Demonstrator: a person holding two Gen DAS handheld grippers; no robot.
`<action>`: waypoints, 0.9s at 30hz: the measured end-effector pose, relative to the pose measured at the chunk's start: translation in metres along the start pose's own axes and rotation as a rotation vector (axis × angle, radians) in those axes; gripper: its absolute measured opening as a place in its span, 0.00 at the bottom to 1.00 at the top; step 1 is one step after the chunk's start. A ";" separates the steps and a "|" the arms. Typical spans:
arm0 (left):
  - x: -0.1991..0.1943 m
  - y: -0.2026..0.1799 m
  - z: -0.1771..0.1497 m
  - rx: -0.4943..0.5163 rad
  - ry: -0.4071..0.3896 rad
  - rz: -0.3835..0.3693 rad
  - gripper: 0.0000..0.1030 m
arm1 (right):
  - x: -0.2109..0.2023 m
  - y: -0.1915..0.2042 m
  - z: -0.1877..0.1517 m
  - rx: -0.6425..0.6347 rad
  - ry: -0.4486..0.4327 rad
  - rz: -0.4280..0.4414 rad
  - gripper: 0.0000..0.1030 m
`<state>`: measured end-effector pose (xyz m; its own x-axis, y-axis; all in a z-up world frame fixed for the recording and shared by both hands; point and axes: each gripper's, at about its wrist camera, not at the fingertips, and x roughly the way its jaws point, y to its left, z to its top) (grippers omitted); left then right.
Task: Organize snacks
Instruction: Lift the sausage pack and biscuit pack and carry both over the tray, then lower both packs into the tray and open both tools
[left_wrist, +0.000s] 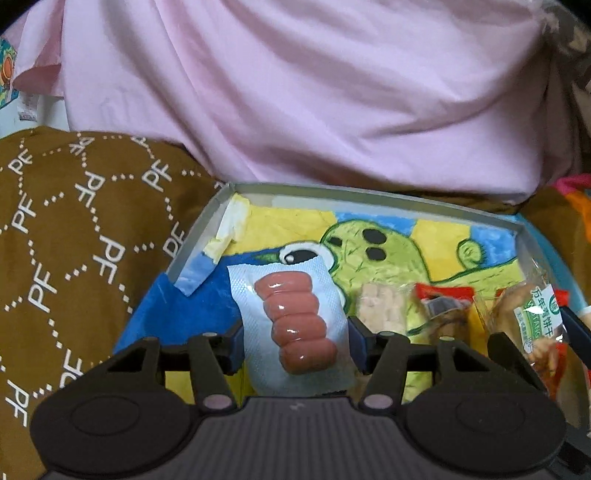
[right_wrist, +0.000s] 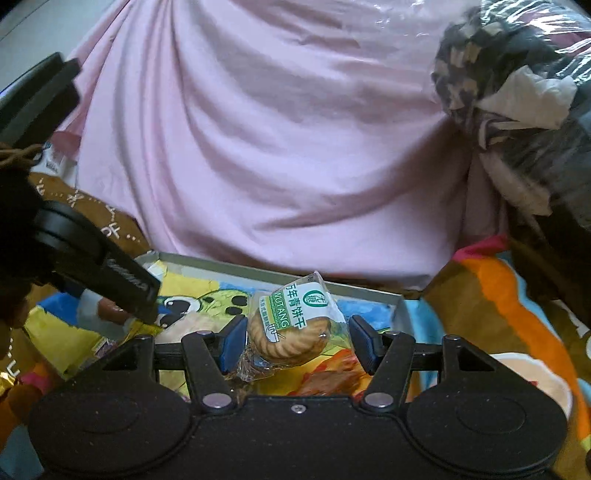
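The left gripper (left_wrist: 293, 338) pinches a sealed sausage packet (left_wrist: 293, 321), its 2 blue pads pressing the packet's white edges. The packet's long axis runs straight away from that gripper, along its fingers, so the far end points at the shallow box (left_wrist: 369, 194) with the cartoon picture on its floor. The packet hangs over the box's near left part, above the blue area; whether it touches the floor cannot be told.

To the right, small snack packs (left_wrist: 380, 308) already lie in the box's near right part.

Further right, the right gripper (right_wrist: 297, 343) holds a wrapped biscuit (right_wrist: 291, 332) by the sides of its clear wrapper. The biscuit stands tilted, its green label leaning toward the box's back wall (right_wrist: 280, 275), over the box's right half.

Each snack sits directly ahead of its own gripper and above the box, so the coming move is likely a short lowering. The left gripper is nearer the empty left floor.
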<state>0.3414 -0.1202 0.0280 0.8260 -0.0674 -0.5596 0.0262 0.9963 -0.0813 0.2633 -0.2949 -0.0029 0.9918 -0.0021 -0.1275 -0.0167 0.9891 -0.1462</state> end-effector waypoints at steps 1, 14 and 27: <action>0.003 0.000 -0.002 -0.002 0.005 0.003 0.58 | 0.003 0.002 -0.002 -0.005 0.004 0.003 0.60; 0.011 0.004 -0.012 -0.007 0.014 0.040 0.67 | 0.020 0.007 -0.016 0.009 0.062 -0.007 0.66; -0.002 0.017 -0.009 -0.063 -0.005 0.066 0.93 | 0.020 0.006 -0.016 0.020 0.059 -0.007 0.86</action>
<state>0.3352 -0.1035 0.0202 0.8278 -0.0011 -0.5611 -0.0640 0.9933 -0.0964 0.2808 -0.2911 -0.0219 0.9828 -0.0171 -0.1841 -0.0067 0.9918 -0.1279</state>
